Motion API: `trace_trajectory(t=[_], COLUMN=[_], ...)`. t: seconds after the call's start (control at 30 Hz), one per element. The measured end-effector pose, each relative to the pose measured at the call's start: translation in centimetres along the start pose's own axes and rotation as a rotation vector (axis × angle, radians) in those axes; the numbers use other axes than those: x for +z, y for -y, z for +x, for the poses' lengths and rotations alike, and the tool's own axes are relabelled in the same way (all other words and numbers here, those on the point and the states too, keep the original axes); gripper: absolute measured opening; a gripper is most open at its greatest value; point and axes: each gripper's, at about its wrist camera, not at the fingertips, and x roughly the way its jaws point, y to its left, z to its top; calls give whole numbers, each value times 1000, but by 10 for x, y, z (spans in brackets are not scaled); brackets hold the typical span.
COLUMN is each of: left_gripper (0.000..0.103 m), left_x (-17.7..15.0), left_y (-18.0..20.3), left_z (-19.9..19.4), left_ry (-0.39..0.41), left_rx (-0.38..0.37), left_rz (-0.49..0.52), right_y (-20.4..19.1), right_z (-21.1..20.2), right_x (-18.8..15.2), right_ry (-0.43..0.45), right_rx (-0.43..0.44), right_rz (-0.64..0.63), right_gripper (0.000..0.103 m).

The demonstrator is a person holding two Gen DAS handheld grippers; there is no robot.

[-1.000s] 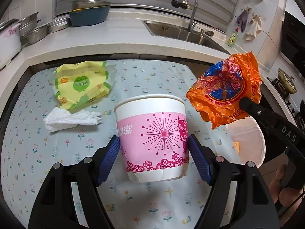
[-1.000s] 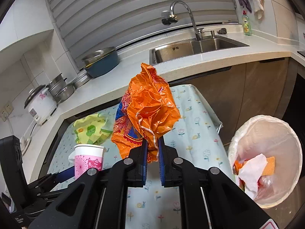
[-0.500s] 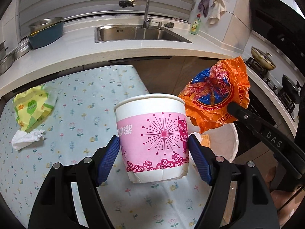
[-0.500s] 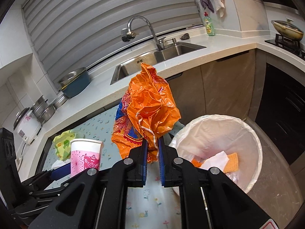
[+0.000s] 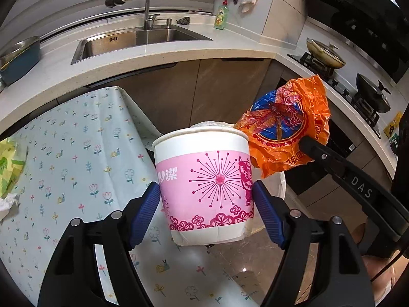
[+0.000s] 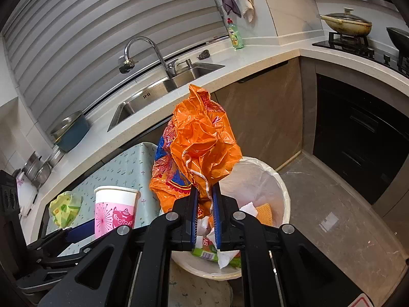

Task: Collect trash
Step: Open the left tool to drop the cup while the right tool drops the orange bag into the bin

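The left gripper (image 5: 205, 204) holds a paper cup (image 5: 204, 189) between its blue pads (image 5: 144, 215), jaws set wide and pressed against the cup's pink band on both sides; the cup sits at the centre of the left wrist frame, upright, rim toward the top, its long axis running from bottom to top of the frame. The right gripper (image 6: 204, 213) is clamped nearly closed on an orange plastic bag (image 6: 202, 148), which stands up crumpled from the pads toward the centre of the right wrist frame, long axis roughly vertical with a slight lean to the upper right. In the left wrist view the bag (image 5: 283, 125) appears at right of centre, just beside the cup's rim. A lined trash bin (image 6: 280, 181) lies directly behind and below the right gripper, at lower centre of the right wrist frame, already containing tissue and wrappers; in the left wrist view only its liner (image 5: 280, 184) shows behind the cup. Compared with one second earlier, both grips are unchanged, but the scene behind them has shifted: the table with the patterned cloth (image 5: 76, 158) has slid to the left of both frames, the yellow-green wrapper (image 5: 10, 163) is now at the far left edge, and the bin has moved from lower right to beneath the bag.
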Motion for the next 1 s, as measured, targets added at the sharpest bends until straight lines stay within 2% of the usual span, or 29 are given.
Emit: trace_trajectory(t=[0.3,0.43,0.77,0.97,1.0], left_gripper=[73,82,82,82,82], left_x=[5,7,11,10,10], left_y=[12,9,0,-15,-19], left_z=[16,16,9,0,-2], left_ry=[-10,2,30,52,56], left_rx=[-17,-19,12,40,49], left_rz=[-11,-36,-54,-80,-85], right_y=[17,17,14,4,1], right_z=[3,4,8,15,15], right_x=[0,-1,-1,-1,-1], right_ry=[-4,-5,-14,-26,-23], right_rx=[-26,-24,-20,-12,-13], right_rz=[22,23,15,-3,-7], right_gripper=[10,10,10,16,19])
